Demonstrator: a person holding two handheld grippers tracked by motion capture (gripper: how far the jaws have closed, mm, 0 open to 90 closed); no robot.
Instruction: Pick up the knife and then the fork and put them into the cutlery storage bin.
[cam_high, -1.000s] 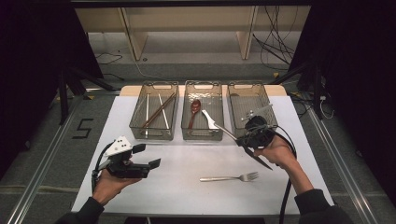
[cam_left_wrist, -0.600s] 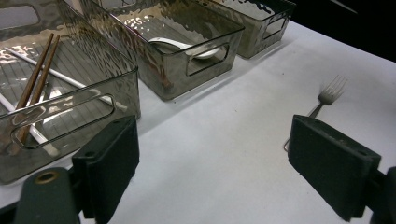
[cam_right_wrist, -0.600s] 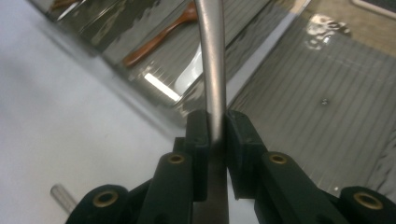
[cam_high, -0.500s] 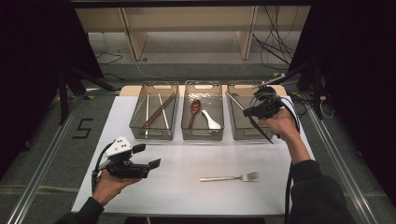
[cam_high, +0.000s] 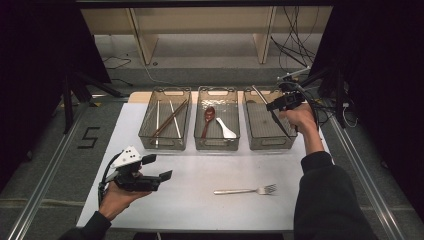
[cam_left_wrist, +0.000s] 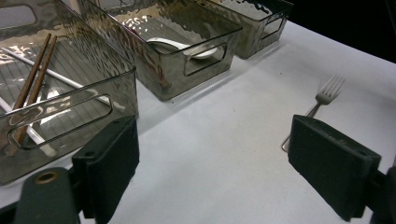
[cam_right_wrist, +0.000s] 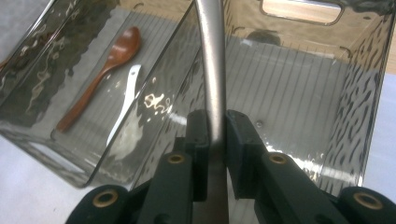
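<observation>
Dark curtains flank a grey floor (cam_high: 45, 150); wooden shelving (cam_high: 200, 25) stands at 12 o'clock, cables (cam_high: 292, 42) trailing beside it.

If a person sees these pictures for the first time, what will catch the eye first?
Probably the right gripper, shut on a metal utensil above the right bin. Next, three clear bins in a row at the table's far side, and a lone fork on the white surface near the open left gripper.
</observation>
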